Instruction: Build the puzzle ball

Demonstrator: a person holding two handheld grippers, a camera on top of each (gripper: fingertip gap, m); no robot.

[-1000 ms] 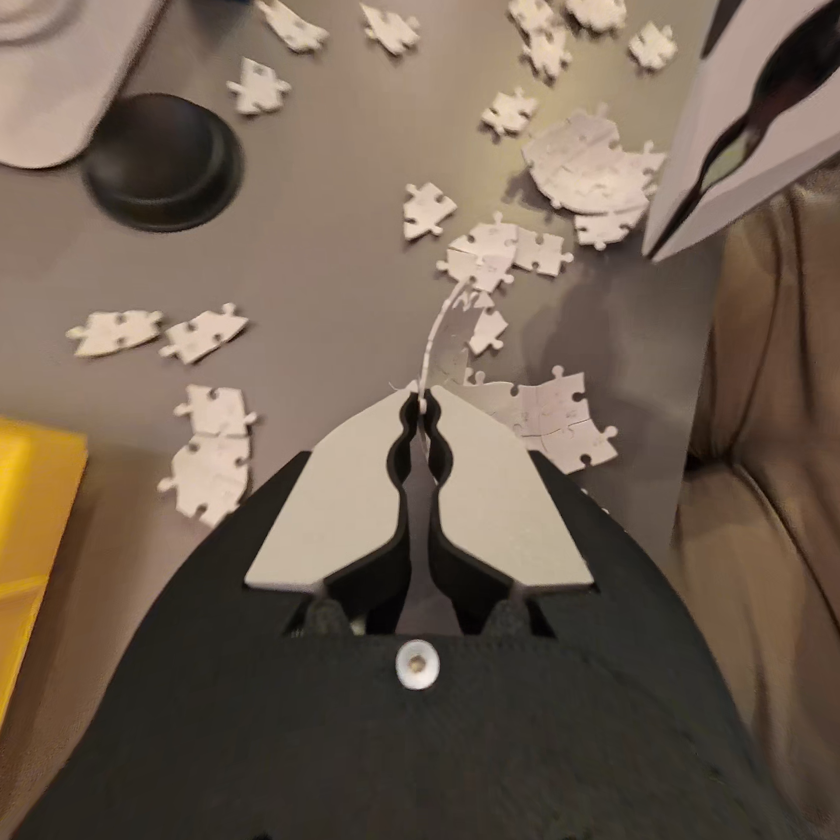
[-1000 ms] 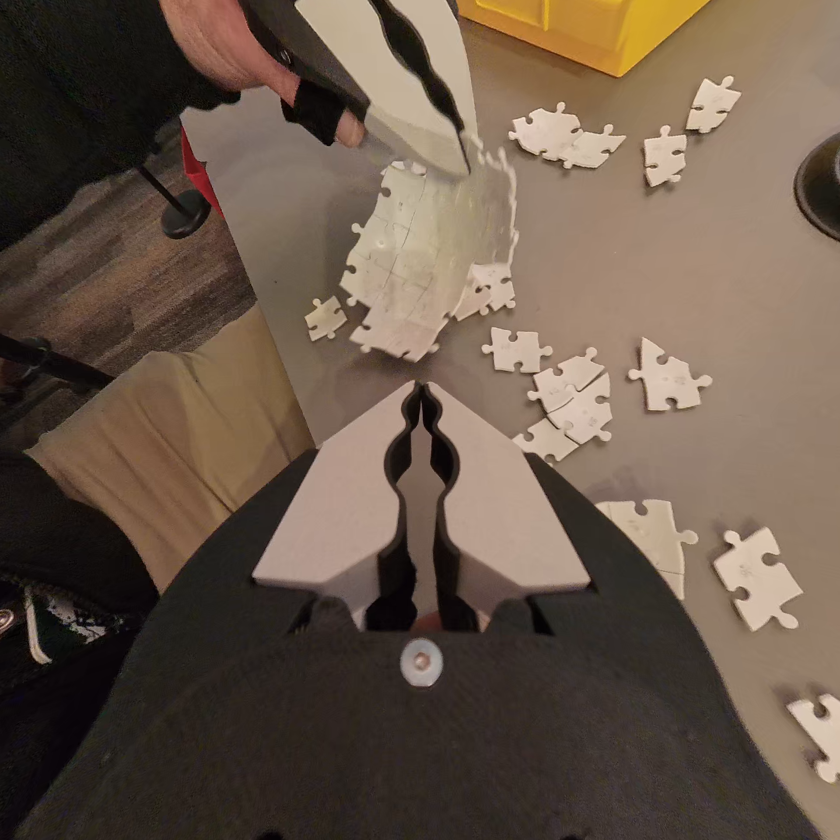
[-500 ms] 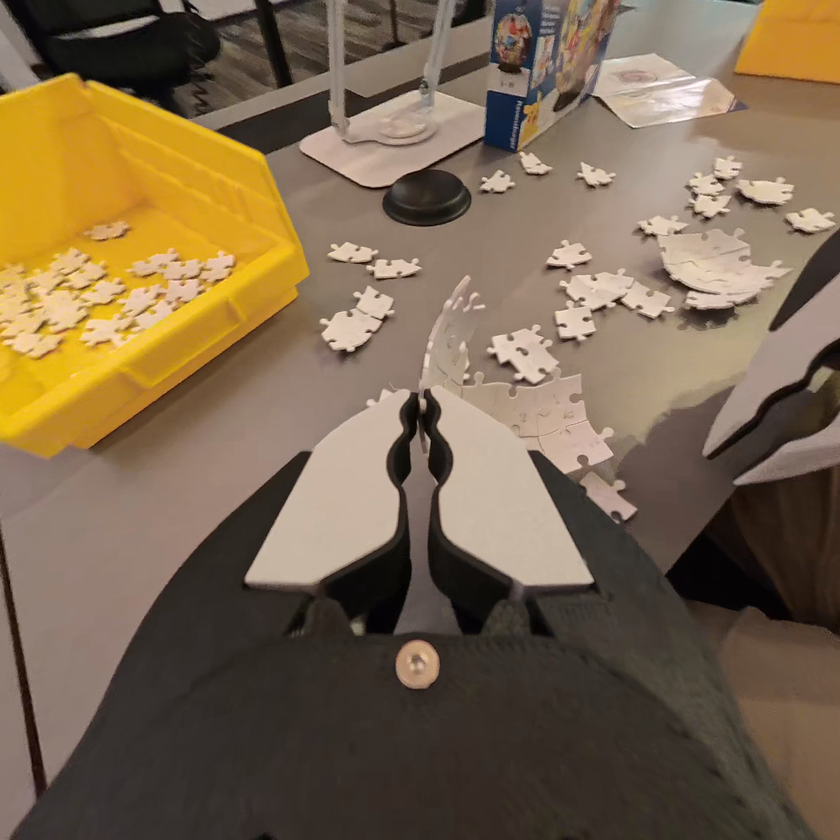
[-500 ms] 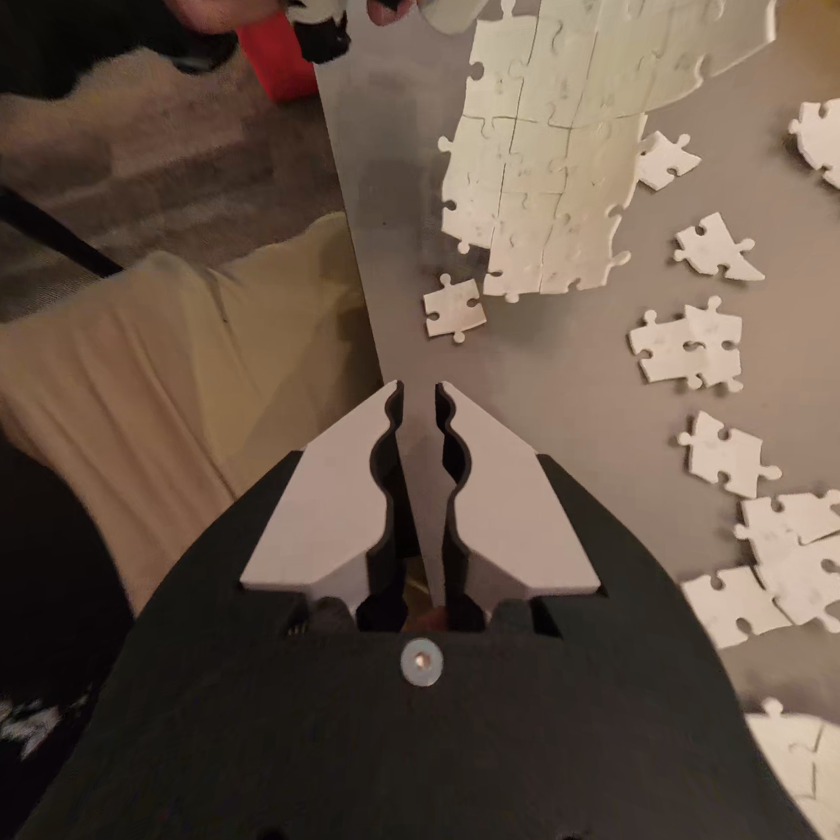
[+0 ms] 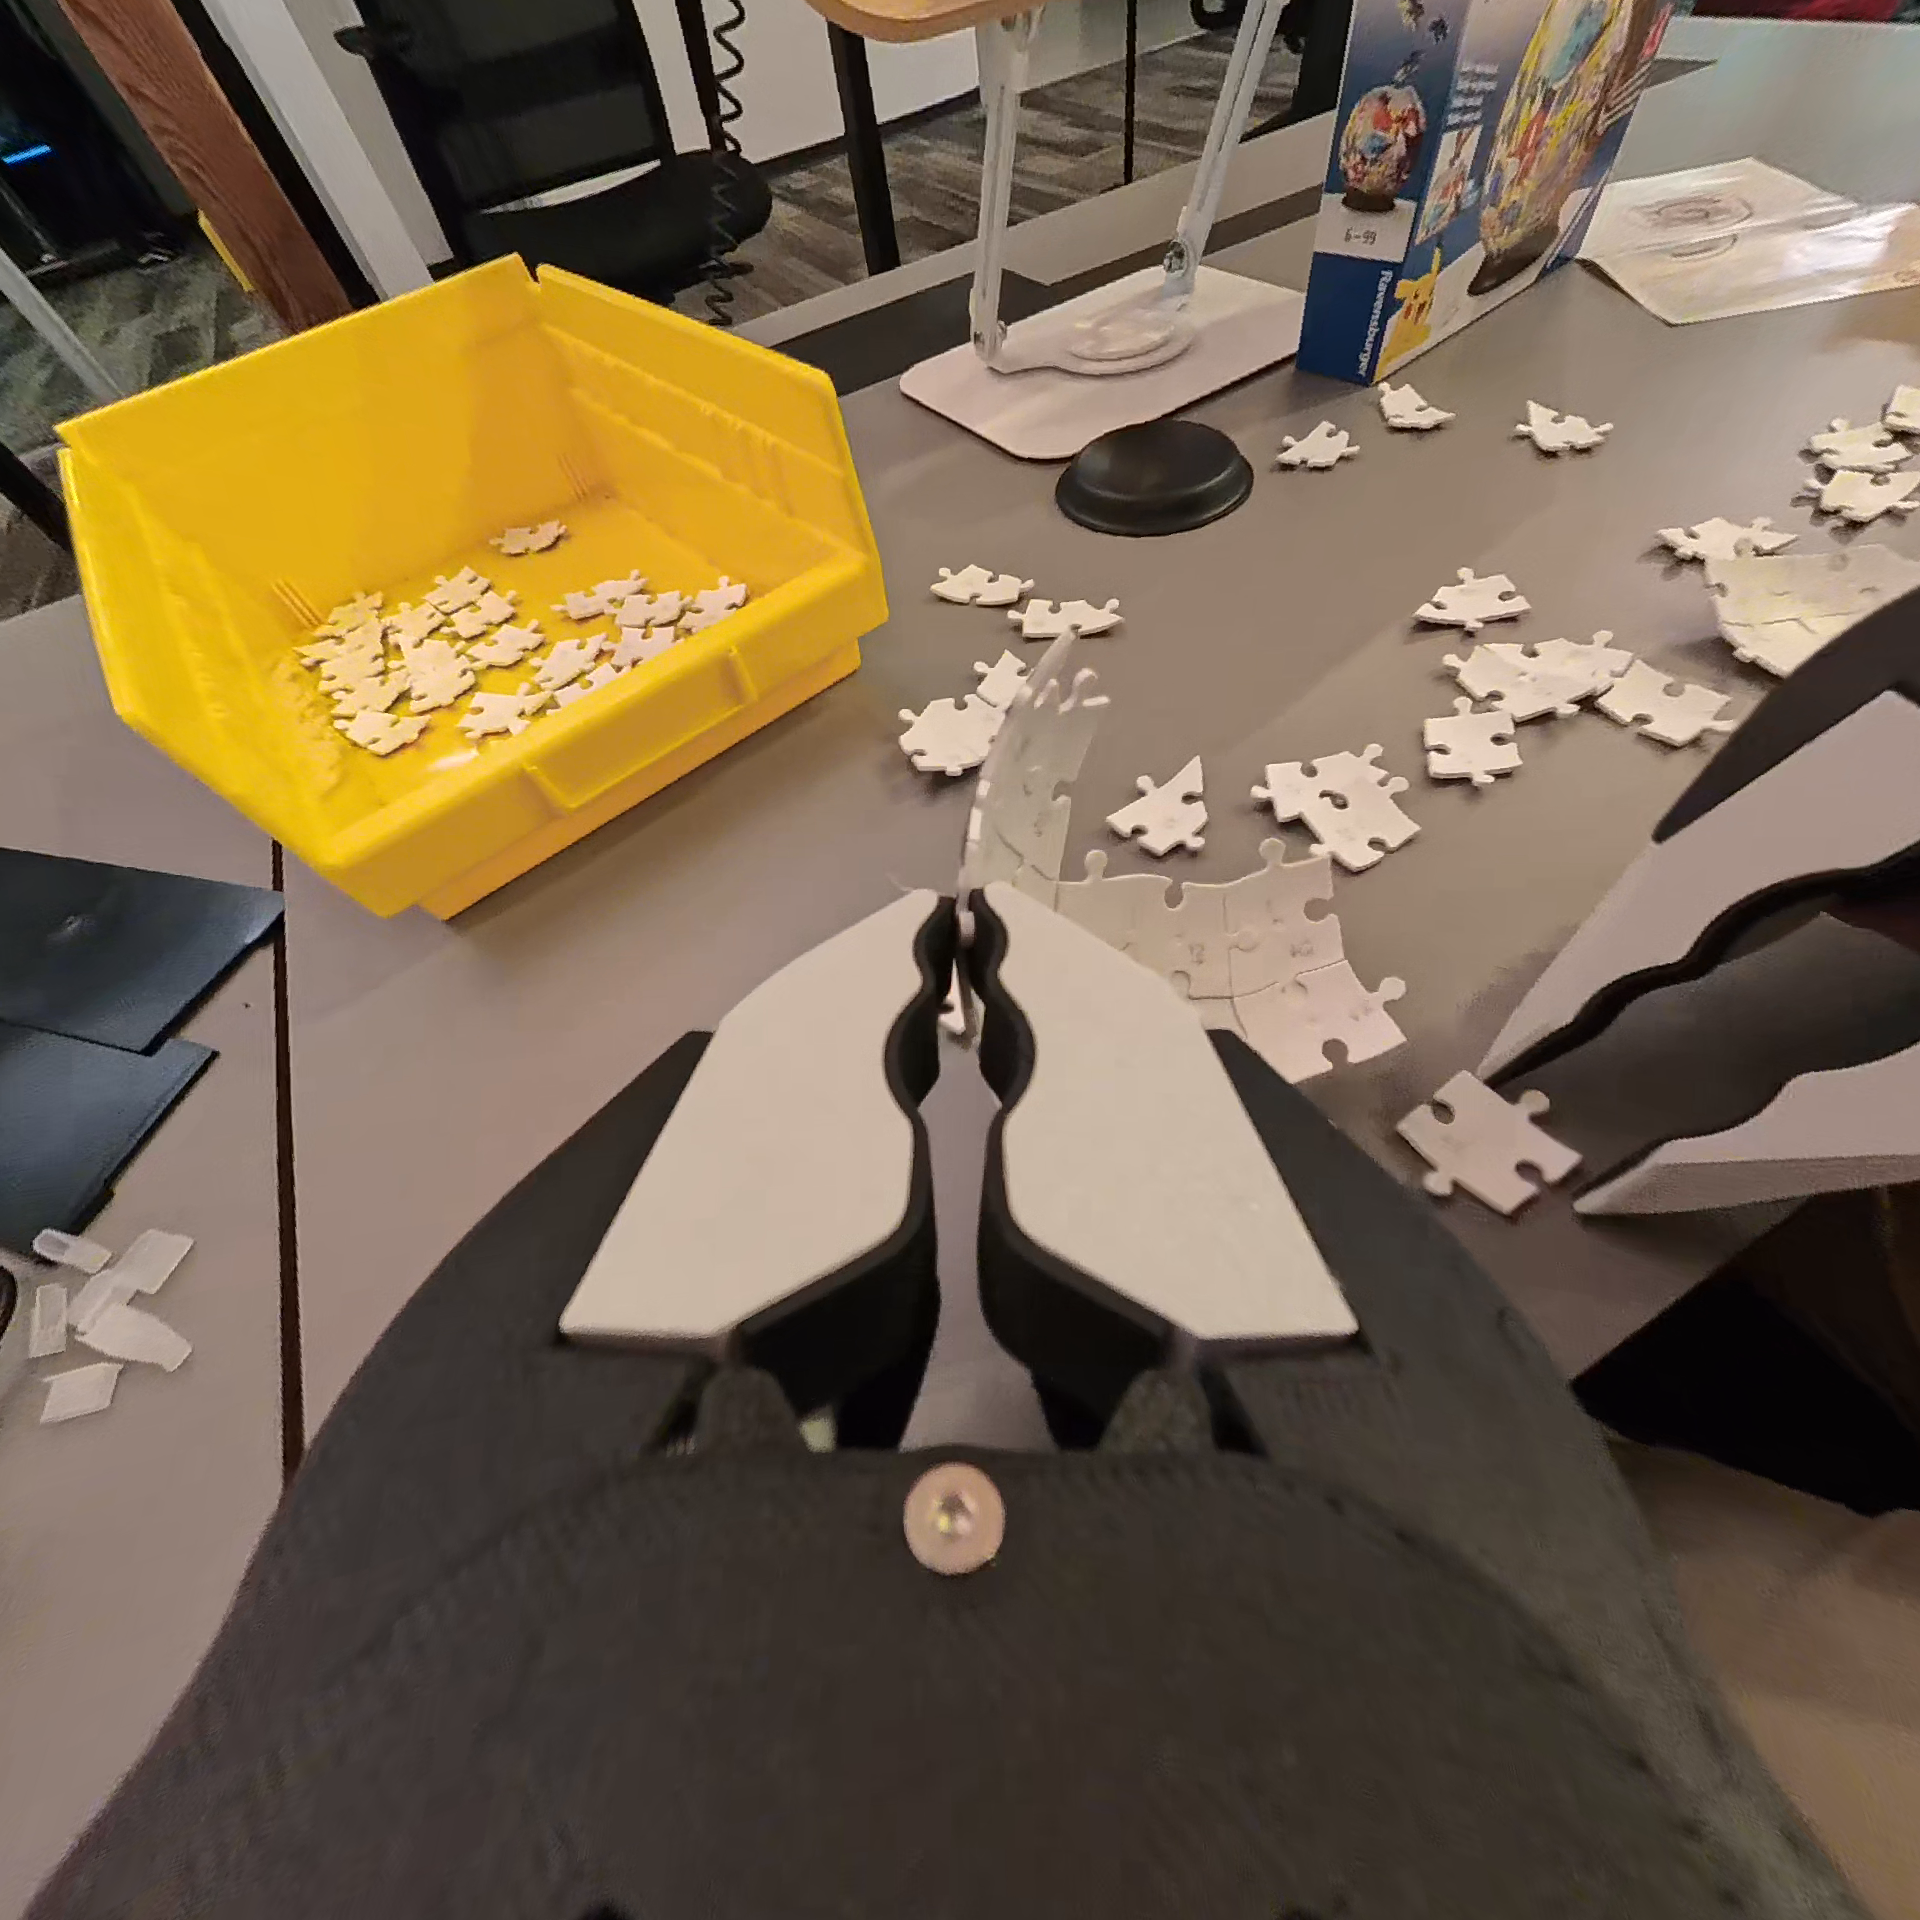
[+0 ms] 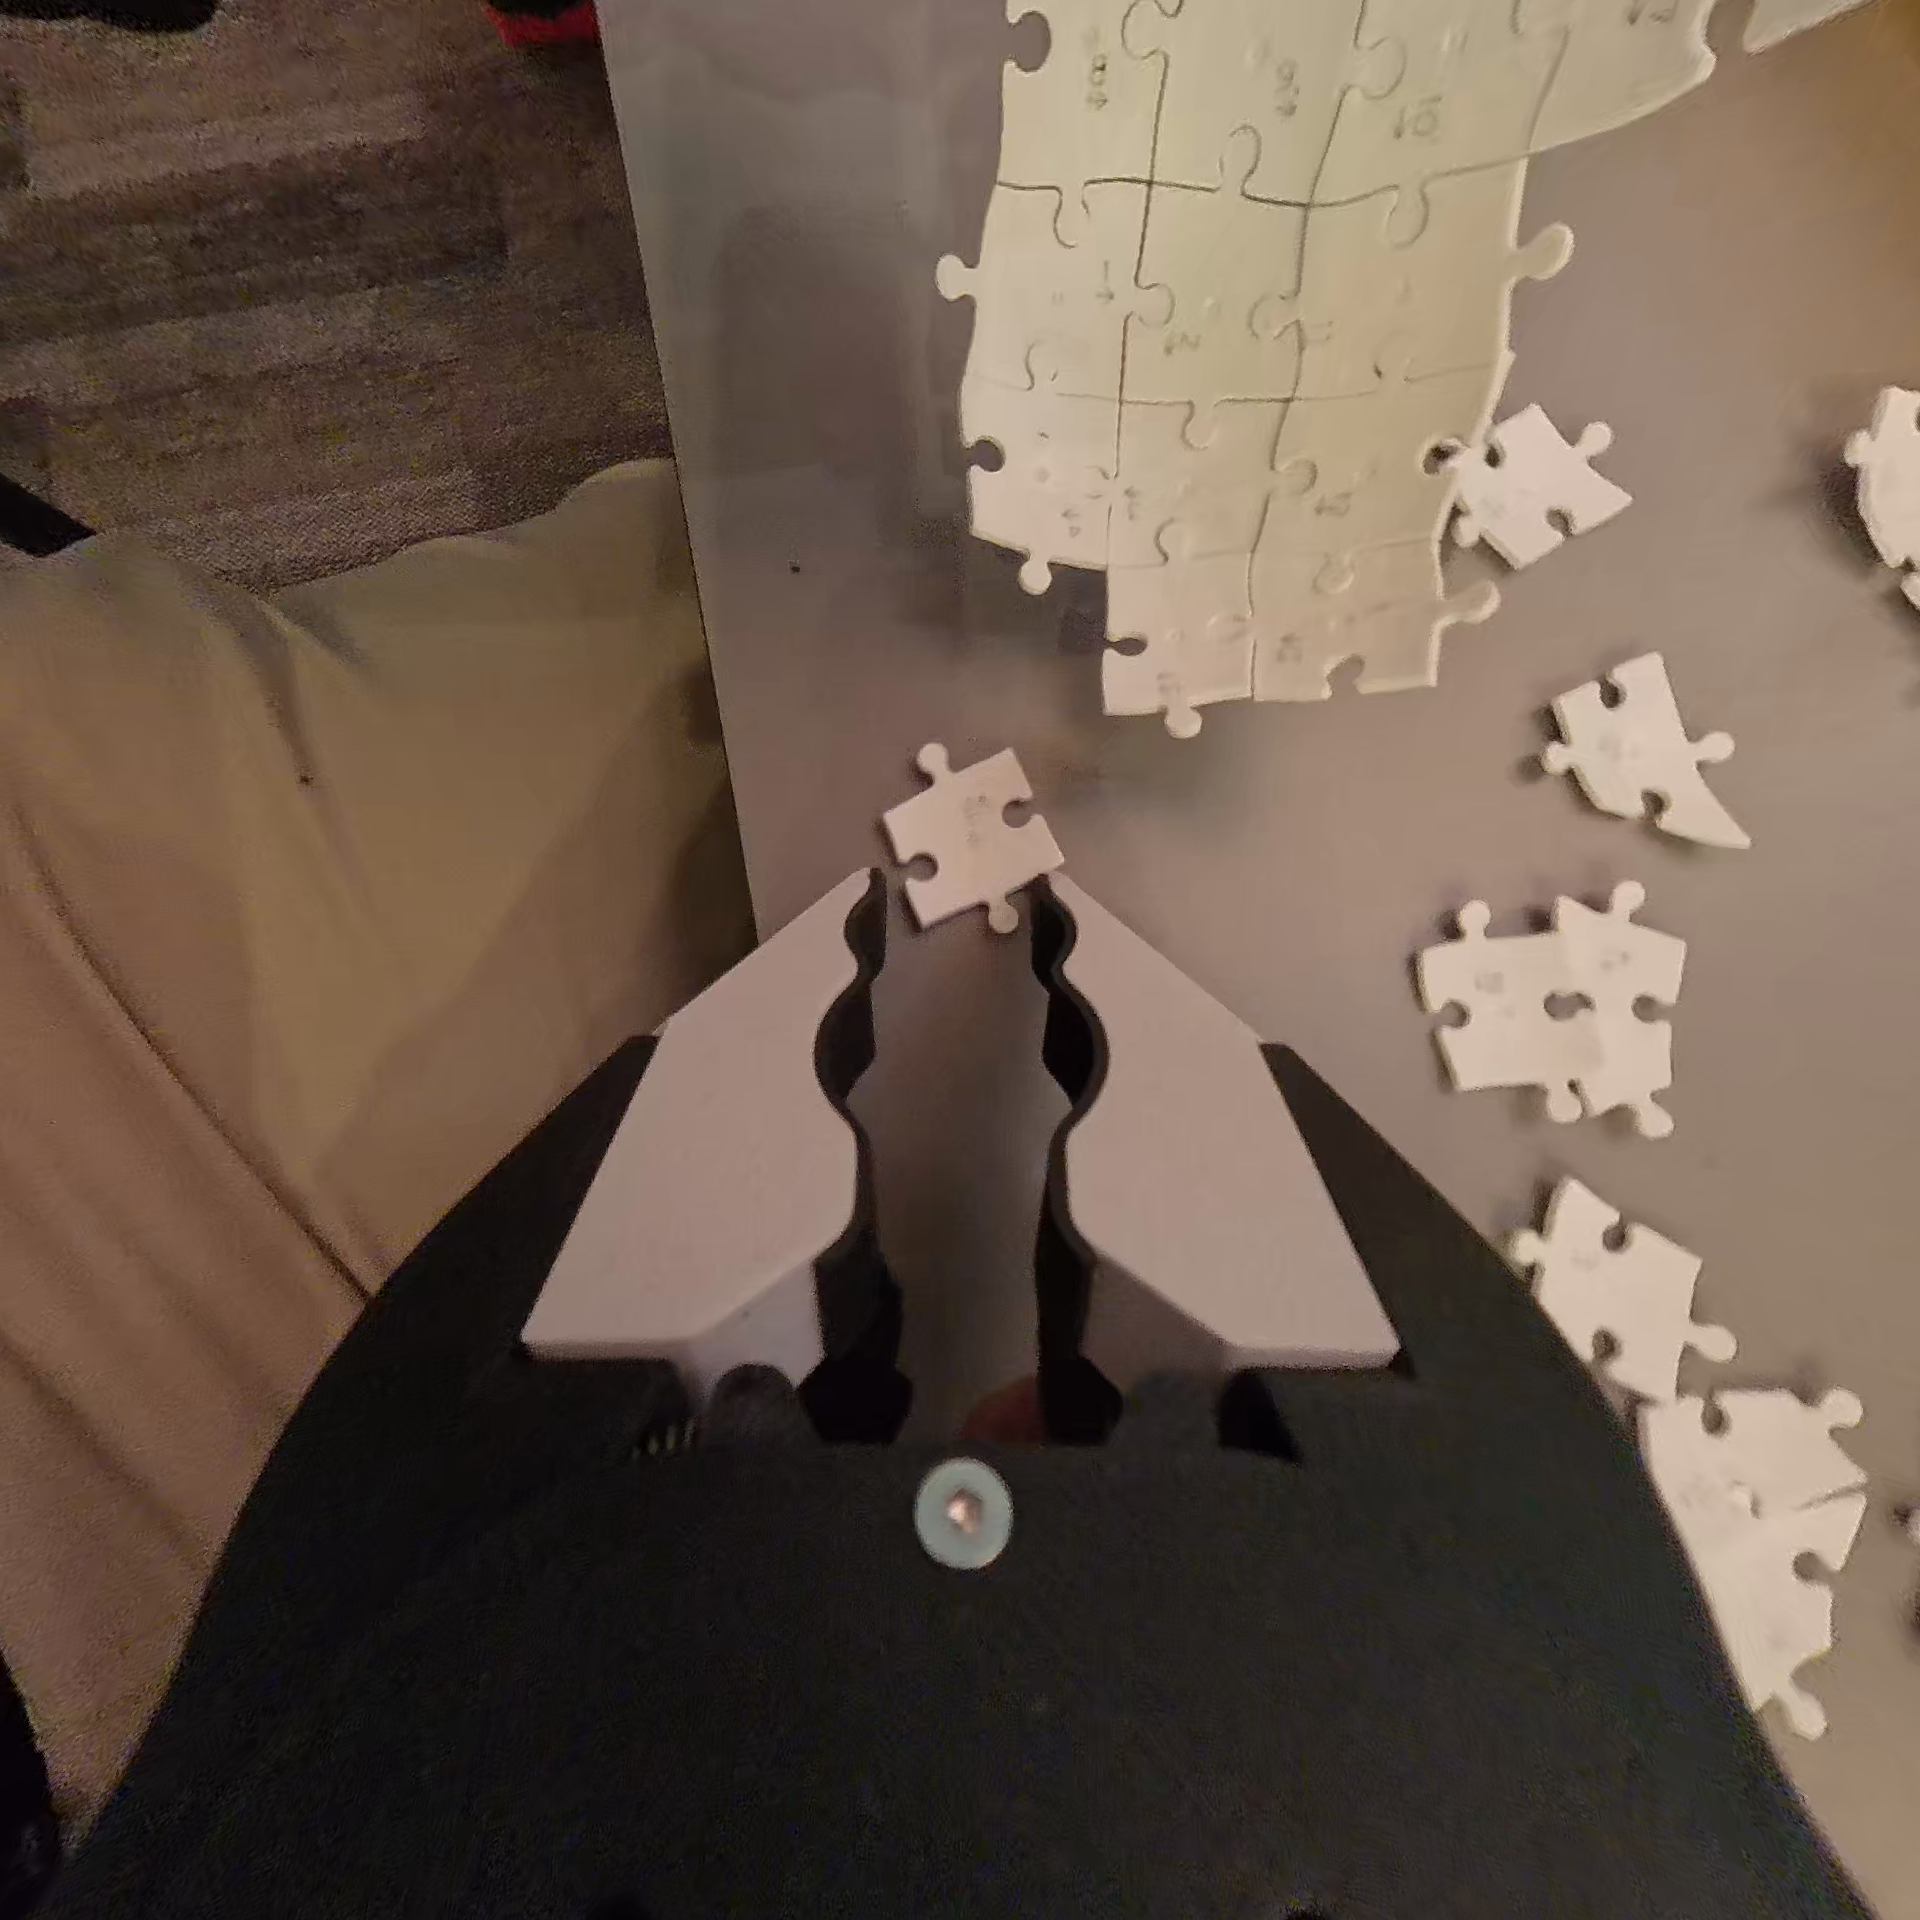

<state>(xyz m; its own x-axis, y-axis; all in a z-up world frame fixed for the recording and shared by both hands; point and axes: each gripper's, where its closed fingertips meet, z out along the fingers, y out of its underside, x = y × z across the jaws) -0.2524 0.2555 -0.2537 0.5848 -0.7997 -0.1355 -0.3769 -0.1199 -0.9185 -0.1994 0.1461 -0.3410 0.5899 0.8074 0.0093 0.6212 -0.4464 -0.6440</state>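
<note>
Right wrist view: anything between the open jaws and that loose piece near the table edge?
Nothing visible. The loose piece lies flat on the table just beyond the right gripper, whose jaws stand open around bare table. The assembled section sits farther on, apart from it.

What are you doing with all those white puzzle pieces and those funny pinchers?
A person is building a puzzle ball with two hand-held grippers. The left gripper is shut on the edge of a curved puzzle section, holding it up over the grey table. The right gripper is open, right at a loose piece near the table's edge. More pieces wait in the yellow bin.
</note>
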